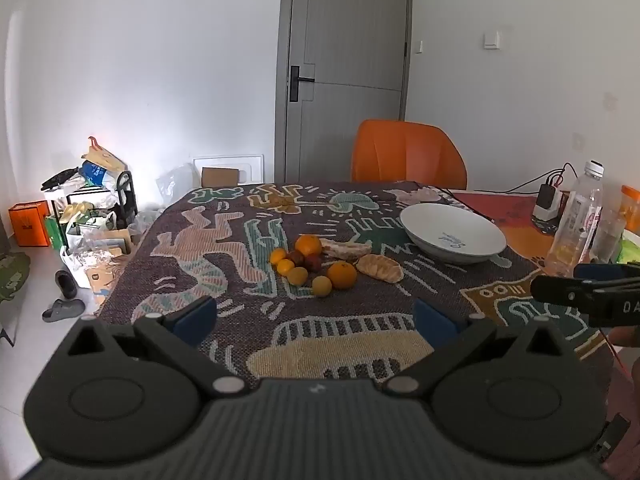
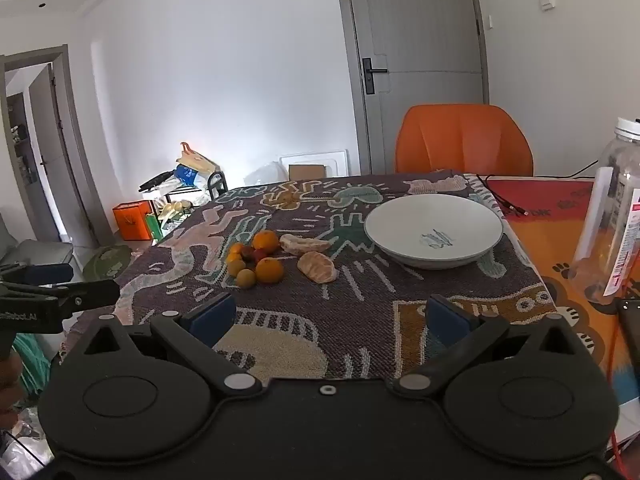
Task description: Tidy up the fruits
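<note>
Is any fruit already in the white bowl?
No, in the right wrist view the white bowl shows only its printed mark inside, while the fruit pile lies on the patterned cloth beside it.

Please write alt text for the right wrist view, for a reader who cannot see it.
An open right gripper hovers over a patterned tablecloth, facing a cluster of small fruits beside an empty white bowl. An orange chair stands behind the table.

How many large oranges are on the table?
2. One orange sits at the pile's far edge beside the peeled piece; the other at its near right. Smaller fruits may hide more.
</note>
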The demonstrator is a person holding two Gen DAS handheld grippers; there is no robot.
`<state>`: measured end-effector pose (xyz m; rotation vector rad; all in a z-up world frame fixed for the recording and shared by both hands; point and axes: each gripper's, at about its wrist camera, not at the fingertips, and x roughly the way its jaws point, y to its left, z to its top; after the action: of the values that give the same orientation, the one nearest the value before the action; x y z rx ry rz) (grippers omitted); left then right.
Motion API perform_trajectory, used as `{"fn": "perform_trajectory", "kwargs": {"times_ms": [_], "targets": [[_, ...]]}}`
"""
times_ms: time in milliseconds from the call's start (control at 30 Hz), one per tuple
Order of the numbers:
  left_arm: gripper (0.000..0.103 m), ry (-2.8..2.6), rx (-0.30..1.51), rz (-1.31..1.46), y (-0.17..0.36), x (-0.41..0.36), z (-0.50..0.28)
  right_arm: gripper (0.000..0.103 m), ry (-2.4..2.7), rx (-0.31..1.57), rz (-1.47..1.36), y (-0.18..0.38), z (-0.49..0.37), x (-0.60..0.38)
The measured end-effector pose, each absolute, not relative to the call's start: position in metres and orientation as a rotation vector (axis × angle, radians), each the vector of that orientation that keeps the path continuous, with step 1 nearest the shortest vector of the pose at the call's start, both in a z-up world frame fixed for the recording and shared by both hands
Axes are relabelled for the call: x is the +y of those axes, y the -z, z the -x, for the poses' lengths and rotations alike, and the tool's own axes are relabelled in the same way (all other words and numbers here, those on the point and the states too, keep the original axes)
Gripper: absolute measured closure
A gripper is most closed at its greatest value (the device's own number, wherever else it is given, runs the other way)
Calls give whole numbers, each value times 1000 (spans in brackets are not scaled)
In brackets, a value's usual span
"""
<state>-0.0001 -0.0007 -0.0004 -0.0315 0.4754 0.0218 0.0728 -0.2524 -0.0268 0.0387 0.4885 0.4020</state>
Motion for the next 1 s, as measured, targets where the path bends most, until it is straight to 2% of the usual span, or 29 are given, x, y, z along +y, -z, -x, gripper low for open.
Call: {"fn": "perform_trajectory", "kwargs": {"times_ms": [1000], "targets": [[0, -25, 470, 42, -3, 3, 3, 0, -397, 489, -21, 32, -72, -250]]}}
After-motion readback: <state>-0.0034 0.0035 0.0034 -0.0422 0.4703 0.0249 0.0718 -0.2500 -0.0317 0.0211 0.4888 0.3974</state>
